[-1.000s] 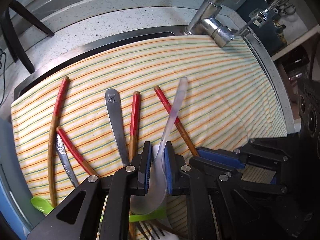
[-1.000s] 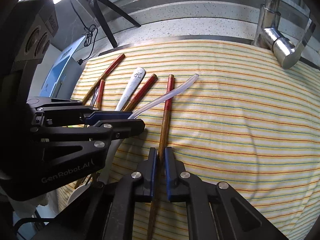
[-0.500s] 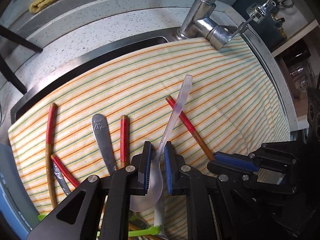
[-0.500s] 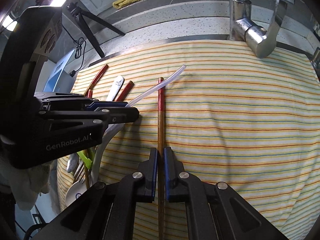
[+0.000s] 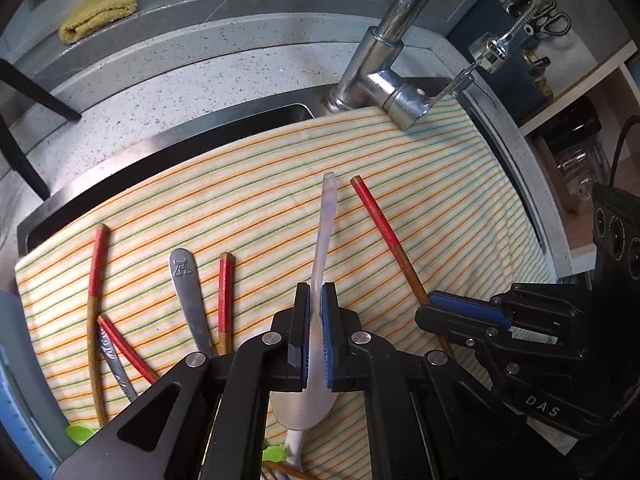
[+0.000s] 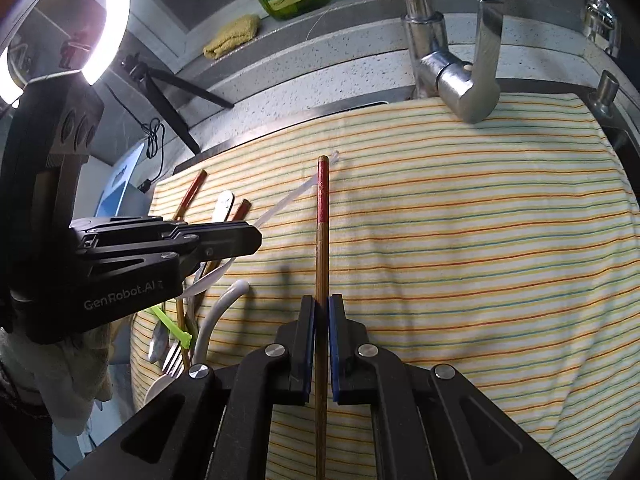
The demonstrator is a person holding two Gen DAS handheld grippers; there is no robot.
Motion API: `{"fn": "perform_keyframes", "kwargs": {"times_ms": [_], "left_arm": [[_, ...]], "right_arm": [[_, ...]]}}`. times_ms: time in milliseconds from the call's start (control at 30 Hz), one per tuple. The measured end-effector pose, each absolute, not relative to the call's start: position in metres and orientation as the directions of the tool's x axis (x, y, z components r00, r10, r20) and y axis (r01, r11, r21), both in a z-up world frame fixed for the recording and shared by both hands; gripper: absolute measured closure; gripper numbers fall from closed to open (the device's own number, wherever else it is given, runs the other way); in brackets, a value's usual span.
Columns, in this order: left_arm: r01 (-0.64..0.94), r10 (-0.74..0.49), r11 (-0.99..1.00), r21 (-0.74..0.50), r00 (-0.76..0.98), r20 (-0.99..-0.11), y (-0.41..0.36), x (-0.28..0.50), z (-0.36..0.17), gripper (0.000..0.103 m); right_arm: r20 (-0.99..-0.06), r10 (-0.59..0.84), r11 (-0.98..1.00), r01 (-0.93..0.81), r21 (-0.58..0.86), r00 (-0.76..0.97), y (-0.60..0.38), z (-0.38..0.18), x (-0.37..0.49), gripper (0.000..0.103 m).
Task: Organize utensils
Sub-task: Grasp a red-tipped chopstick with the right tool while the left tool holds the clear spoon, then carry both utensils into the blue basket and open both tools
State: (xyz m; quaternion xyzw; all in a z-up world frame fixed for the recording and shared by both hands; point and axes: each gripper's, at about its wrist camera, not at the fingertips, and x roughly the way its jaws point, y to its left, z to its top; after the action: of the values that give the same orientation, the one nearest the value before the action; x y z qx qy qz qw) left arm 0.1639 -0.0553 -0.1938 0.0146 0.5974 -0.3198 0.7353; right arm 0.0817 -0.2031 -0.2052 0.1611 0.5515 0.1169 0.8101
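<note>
Chopstick runs straight ahead through the right gripper jaws, clamped; left gripper clamps the translucent spoon likewise, handle forward

A ring light is glaring white in the upper left of the right wrist view, blowing out its own surface. Both views are showing bright, even light on the striped cloth, with soft shadows falling just beside the chopstick and the left gripper. The tap is catching sharp highlights. Fisheye distortion is bending the counter edge into curves, and dark vignetting is closing in at every corner. Focus is staying crisp throughout.
</note>
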Motion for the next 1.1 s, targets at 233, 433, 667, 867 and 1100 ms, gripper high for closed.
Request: {"fn": "perform_keyframes", "kwargs": {"times_ms": [233, 433, 667, 867, 1100], "left_arm": [[0.445, -0.507, 0.790, -0.422, 0.088, -0.857, -0.034, 0.152, -0.186, 0.099], [0.383, -0.572, 0.782, -0.492, 0.129, -0.810, -0.003, 0.137, -0.171, 0.099], [0.312, -0.603, 0.788, -0.530, 0.219, -0.767, 0.049, 0.123, -0.146, 0.099], [0.256, -0.578, 0.815, -0.519, 0.316, -0.752, 0.104, 0.111, -0.128, 0.099], [0.149, -0.513, 0.855, -0.497, 0.391, -0.764, 0.176, 0.098, -0.131, 0.099]], "right_arm": [[-0.832, 0.389, 0.905, 0.005, 0.426, 0.394, -0.215, -0.191, 0.076, 0.097], [-0.811, 0.419, 0.889, 0.000, 0.459, 0.408, -0.217, -0.179, 0.071, 0.097], [-0.775, 0.470, 0.869, -0.067, 0.490, 0.422, -0.198, -0.153, 0.073, 0.097], [-0.744, 0.528, 0.844, -0.151, 0.515, 0.410, -0.158, -0.132, 0.081, 0.097], [-0.723, 0.587, 0.809, -0.253, 0.530, 0.364, -0.087, -0.121, 0.085, 0.097]]}}
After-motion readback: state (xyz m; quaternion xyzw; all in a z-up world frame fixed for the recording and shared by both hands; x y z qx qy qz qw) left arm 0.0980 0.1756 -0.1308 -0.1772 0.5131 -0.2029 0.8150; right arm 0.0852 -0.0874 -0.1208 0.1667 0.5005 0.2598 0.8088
